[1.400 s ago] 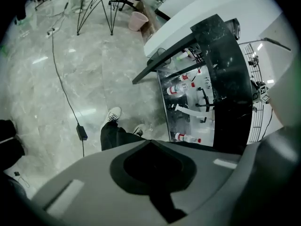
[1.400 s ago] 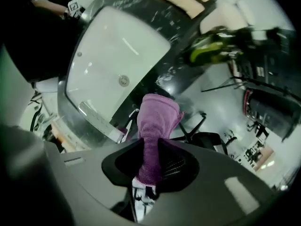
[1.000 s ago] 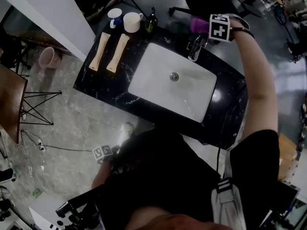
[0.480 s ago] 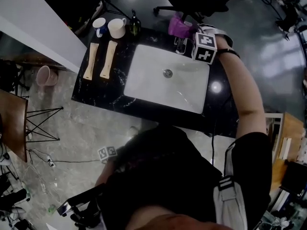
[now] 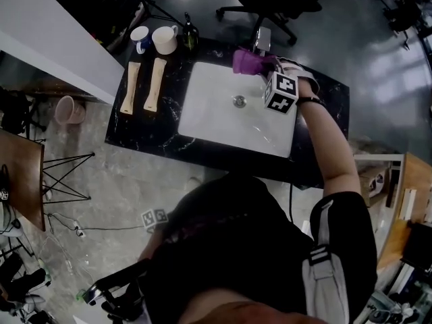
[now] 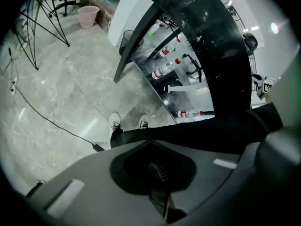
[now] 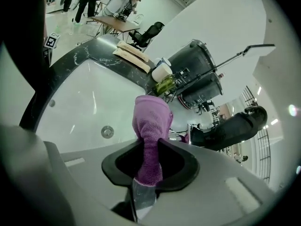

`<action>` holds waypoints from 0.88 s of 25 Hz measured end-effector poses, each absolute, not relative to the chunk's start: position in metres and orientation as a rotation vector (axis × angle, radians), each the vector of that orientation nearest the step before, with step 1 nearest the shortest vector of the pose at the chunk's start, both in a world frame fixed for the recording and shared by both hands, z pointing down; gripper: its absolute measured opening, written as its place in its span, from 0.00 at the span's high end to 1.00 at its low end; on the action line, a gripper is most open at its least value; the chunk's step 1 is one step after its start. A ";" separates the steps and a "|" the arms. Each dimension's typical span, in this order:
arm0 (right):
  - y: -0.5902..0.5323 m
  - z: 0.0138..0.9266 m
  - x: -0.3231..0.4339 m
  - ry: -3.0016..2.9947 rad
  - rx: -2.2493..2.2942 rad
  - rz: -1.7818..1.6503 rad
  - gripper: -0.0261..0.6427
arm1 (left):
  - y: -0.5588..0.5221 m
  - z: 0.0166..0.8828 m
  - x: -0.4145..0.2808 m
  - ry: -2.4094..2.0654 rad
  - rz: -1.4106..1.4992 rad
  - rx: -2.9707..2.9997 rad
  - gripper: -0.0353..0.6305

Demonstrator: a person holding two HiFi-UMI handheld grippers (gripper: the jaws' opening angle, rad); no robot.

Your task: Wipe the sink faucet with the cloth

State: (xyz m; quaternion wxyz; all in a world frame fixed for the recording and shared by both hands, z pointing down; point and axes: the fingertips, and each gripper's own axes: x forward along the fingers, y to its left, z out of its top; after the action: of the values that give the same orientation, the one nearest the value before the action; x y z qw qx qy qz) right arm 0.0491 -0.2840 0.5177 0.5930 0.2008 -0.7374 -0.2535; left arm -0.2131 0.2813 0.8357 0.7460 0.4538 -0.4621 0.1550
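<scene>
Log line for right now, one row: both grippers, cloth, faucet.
right gripper: shut on purple cloth | purple cloth: beside faucet, at sink back rim, contact unclear | left gripper: shut, empty, away from sink

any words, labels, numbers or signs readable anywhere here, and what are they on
No words or numbers are readable in any view.
Marker cube on the right gripper: black-and-white square patterns, no letters.
Bottles under the counter: labels too small to read.
Dark bottle beside the mugs: label too small to read.
</scene>
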 end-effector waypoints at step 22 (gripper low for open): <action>-0.322 0.527 0.073 -1.782 0.818 -0.463 0.82 | 0.272 0.839 -0.214 -1.016 0.347 1.027 0.96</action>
State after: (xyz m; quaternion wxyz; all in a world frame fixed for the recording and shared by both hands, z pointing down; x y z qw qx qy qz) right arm 0.0731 -0.3218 0.5274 0.5341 0.3434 -0.7477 -0.1944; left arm -0.2143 0.2724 0.8390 0.7366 0.4675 -0.4625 0.1578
